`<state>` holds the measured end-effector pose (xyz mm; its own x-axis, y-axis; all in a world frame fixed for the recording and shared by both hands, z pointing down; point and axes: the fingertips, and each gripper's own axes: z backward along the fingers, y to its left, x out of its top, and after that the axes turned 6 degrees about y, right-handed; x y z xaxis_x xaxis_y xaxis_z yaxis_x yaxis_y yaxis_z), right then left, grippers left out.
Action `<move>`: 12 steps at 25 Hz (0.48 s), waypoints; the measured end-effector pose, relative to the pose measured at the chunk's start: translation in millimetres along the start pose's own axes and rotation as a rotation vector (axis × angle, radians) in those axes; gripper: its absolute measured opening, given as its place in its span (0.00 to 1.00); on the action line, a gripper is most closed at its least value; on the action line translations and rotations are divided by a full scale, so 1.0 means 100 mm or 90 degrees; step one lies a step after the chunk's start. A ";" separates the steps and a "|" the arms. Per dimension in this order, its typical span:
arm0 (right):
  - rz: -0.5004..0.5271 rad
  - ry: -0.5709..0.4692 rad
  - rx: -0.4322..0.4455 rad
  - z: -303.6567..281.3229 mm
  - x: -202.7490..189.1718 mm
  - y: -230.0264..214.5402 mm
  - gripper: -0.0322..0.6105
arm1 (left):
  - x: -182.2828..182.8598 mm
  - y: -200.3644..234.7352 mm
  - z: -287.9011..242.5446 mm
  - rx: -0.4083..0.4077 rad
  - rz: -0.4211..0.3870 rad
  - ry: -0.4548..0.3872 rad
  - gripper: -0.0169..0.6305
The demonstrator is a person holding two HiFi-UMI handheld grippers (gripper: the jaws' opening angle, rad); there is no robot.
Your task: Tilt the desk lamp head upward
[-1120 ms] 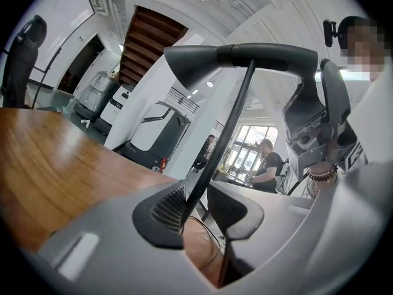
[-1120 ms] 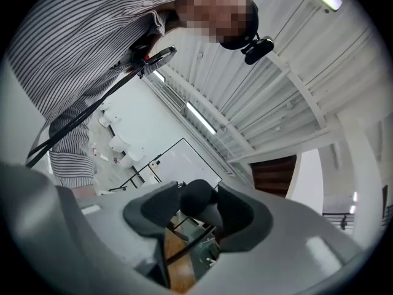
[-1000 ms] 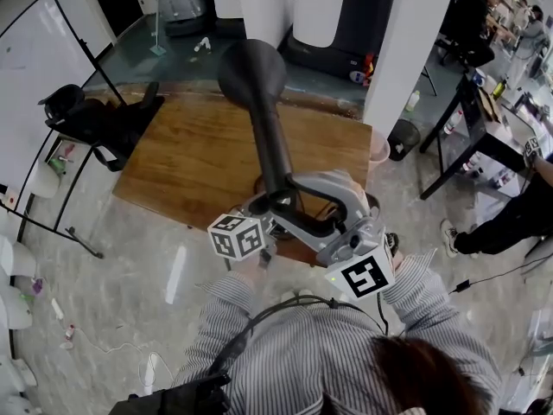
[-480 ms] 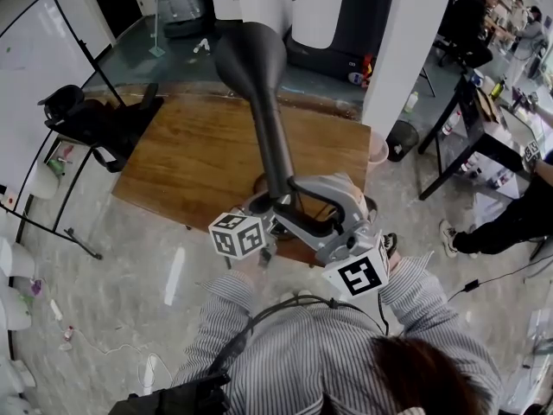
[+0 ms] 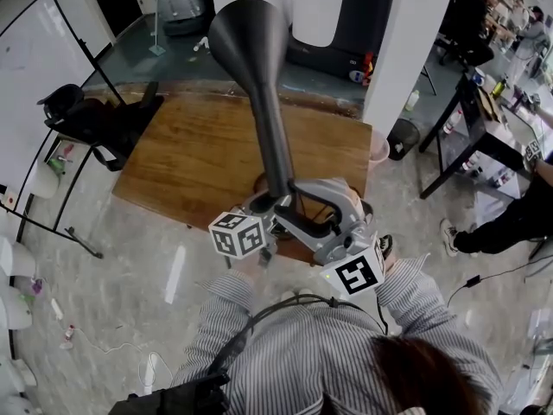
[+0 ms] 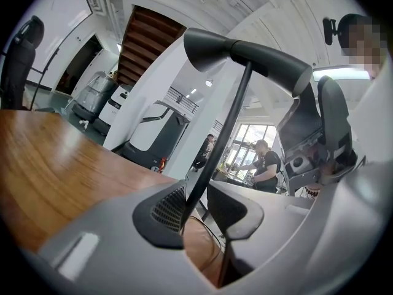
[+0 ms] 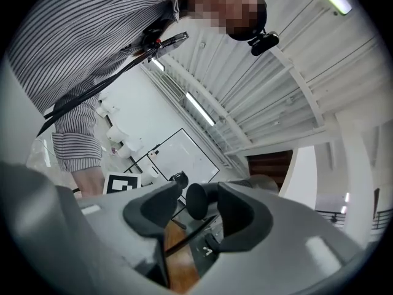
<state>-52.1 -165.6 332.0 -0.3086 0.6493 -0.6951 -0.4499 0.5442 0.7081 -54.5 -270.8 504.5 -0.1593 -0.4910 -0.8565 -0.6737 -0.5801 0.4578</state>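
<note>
A black desk lamp stands at the near edge of the wooden table (image 5: 190, 154). Its long cone-shaped head (image 5: 251, 41) points up toward me. In the left gripper view the head (image 6: 245, 54) sits atop a thin black stem (image 6: 227, 128) that runs down between the pads of my left gripper (image 6: 196, 192), lying along the left pad. That gripper (image 5: 270, 210) is shut on the stem just above the round base (image 6: 196, 244). My right gripper (image 5: 294, 193) is shut on the head's narrow rear end (image 7: 196, 203), which shows between the pads of that gripper (image 7: 198, 195).
A black chair (image 5: 95, 115) stands at the table's left end and a whiteboard (image 5: 34, 85) further left. A white pillar (image 5: 402, 50) and a dark bin (image 5: 402, 137) are beyond the right corner. A person (image 5: 518, 219) sits at the right by a dark desk (image 5: 475, 137).
The lamp head's wide end has swung upward and away from the table, closer to the camera. The right gripper's marker cube shifted slightly down and left. The left gripper stayed put.
</note>
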 end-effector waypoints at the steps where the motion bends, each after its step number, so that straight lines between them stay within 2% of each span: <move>1: -0.005 -0.002 -0.001 0.00 0.00 0.00 0.36 | 0.00 0.00 0.00 0.000 0.000 0.000 0.19; 12: -0.040 0.000 -0.009 -0.04 -0.12 0.05 0.36 | -0.01 0.01 0.00 0.007 -0.004 0.000 0.19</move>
<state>-54.0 -172.6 343.8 -0.2791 0.6137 -0.7385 -0.4806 0.5766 0.6607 -55.2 -270.8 505.6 -0.1547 -0.4877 -0.8592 -0.6828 -0.5758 0.4498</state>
